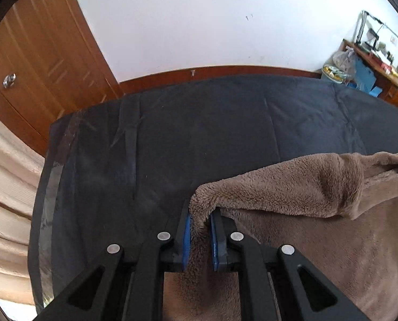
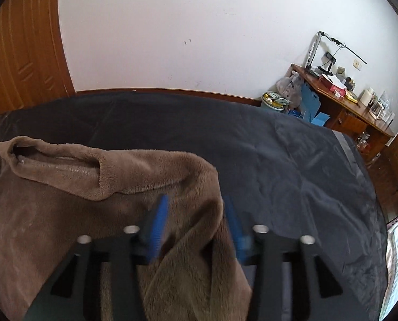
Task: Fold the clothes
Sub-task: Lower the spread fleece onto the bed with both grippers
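Now, with the left gripper [image 1: 201, 230] pinching the fleece [image 1: 292, 195] and the right gripper [image 2: 196, 219] released around its other corner, lay both edges flat together.

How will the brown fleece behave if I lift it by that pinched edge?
Probably floppy: the fleece already sags in soft folds from the left gripper. Its thick pile should grip well. It likely drags on the dark cover rather than slides.
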Available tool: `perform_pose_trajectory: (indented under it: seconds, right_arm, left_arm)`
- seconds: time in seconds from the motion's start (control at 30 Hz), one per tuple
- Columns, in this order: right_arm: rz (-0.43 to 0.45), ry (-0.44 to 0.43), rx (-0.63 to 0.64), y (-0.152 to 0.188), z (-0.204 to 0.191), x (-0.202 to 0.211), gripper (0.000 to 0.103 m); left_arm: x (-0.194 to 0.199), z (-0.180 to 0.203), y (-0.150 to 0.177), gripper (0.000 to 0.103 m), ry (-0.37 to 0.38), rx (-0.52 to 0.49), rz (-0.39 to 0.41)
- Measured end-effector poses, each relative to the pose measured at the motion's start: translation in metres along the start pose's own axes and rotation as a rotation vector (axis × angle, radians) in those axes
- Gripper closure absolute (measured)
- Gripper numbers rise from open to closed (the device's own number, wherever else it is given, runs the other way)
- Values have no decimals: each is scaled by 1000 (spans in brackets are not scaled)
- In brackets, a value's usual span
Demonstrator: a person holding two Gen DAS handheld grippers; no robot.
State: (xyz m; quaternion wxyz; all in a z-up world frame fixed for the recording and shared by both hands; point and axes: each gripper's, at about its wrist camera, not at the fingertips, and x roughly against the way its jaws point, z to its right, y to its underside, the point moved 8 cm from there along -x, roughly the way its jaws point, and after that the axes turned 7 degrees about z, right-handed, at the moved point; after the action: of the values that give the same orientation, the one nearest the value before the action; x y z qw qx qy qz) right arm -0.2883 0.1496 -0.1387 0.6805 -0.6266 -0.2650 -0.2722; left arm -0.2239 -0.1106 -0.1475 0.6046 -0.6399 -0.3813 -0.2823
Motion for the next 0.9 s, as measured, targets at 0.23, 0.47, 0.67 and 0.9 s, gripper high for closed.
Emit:
perform_pose_trajectory:
  seconds: [0.23, 0.47, 0.67, 0.9]
  right_arm:
    - [-50, -163, 45, 13, -43, -6, 49]
    - [-119, -223, 149, 14, -99, -42, 49]
    - [-84, -179, 100, -25, -101, -75, 49]
    - [-115, -165, 57, -23, -108, -93, 48]
  left_arm:
    - [4, 9, -9, 89, -42, -57, 22]
    - [-26, 2, -19, 89, -26, 18, -40]
    - [-44, -6, -20, 89, 19, 158, -96]
    - [-44, 0, -18, 89, -2, 93, -99]
